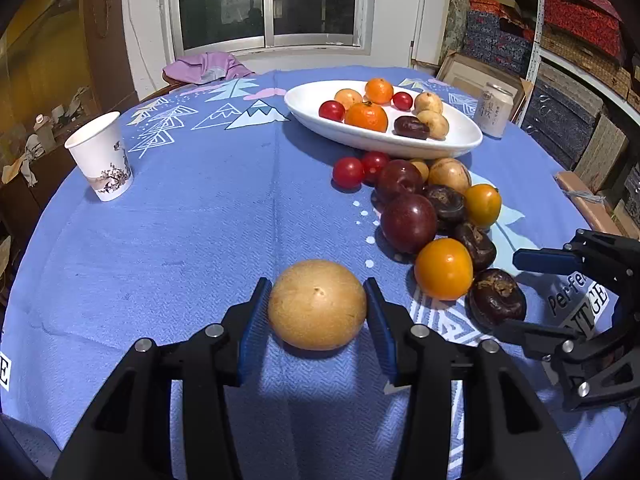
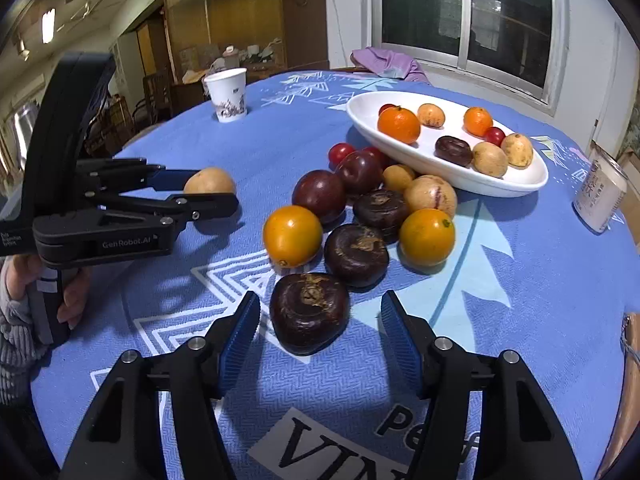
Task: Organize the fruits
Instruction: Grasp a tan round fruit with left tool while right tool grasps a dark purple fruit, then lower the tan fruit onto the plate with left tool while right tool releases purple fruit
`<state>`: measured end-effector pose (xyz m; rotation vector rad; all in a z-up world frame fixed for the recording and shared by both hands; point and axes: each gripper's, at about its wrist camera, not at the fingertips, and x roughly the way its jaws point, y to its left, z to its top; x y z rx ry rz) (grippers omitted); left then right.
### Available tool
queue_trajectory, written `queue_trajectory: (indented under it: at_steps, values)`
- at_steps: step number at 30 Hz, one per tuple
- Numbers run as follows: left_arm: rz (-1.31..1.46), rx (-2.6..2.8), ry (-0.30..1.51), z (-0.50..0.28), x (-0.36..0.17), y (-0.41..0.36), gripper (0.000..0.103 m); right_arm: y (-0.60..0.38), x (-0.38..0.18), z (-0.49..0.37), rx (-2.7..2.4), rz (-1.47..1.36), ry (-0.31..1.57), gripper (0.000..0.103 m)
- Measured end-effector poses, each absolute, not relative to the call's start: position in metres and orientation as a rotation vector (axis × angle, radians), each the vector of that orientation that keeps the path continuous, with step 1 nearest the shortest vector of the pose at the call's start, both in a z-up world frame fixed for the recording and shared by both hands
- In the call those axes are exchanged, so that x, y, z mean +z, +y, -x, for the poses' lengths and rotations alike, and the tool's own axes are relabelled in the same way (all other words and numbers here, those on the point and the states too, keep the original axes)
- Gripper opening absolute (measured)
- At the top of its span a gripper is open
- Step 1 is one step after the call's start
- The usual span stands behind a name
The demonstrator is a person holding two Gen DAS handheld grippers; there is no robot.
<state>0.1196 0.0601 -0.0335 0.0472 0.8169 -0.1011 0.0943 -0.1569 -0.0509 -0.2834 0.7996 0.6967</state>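
Landmark: the white dish (image 1: pixel 304 110) with fruit in it.
Left gripper (image 1: pixel 318 306): closed on the tan round fruit (image 1: pixel 317 304), on the blue cloth (image 1: pixel 180 240) well in front of the dish.
Right gripper (image 2: pixel 320 316): jaws half wide, not touching the dark brown fruit (image 2: pixel 309 312) between them.
Fruit pile (image 2: pixel 360 208): just in front of the dish.

A dark sliding window (image 1: pixel 267 2) is set in a white wall (image 1: pixel 394 12). Right of the window, stacked boxes (image 1: pixel 576 28) are kept on shelves; left of it, a wooden cabinet (image 1: pixel 102 28) is seen.
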Motion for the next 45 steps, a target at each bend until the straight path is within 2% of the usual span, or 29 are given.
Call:
queue_trajectory:
  at_steps: [1,10,11,24,29,37,45]
  values:
    - [-0.050,-0.102,0.819,-0.120,-0.034,0.059,0.046,-0.155,-0.052,-0.094,0.696,0.292,0.804,0.057]
    - [-0.057,-0.108,0.827,-0.121,-0.036,0.057,0.047,-0.150,-0.056,-0.098,0.689,0.305,0.842,0.049]
    - [-0.059,-0.108,0.828,-0.120,-0.036,0.057,0.047,-0.150,-0.056,-0.098,0.695,0.304,0.841,0.044]
    - [-0.030,-0.124,0.864,-0.124,-0.042,0.060,0.047,-0.170,-0.043,-0.099,0.716,0.189,0.789,0.044]
    - [0.007,-0.155,0.809,-0.130,-0.017,0.058,0.047,-0.193,-0.018,-0.110,0.712,0.080,0.735,0.044]
    - [0.002,-0.168,0.716,-0.200,0.046,0.033,0.047,-0.218,0.038,-0.190,0.569,-0.015,0.684,0.044]
    - [0.084,-0.181,0.784,-0.281,0.032,0.021,0.046,-0.205,0.007,-0.243,0.547,-0.060,0.782,0.044]
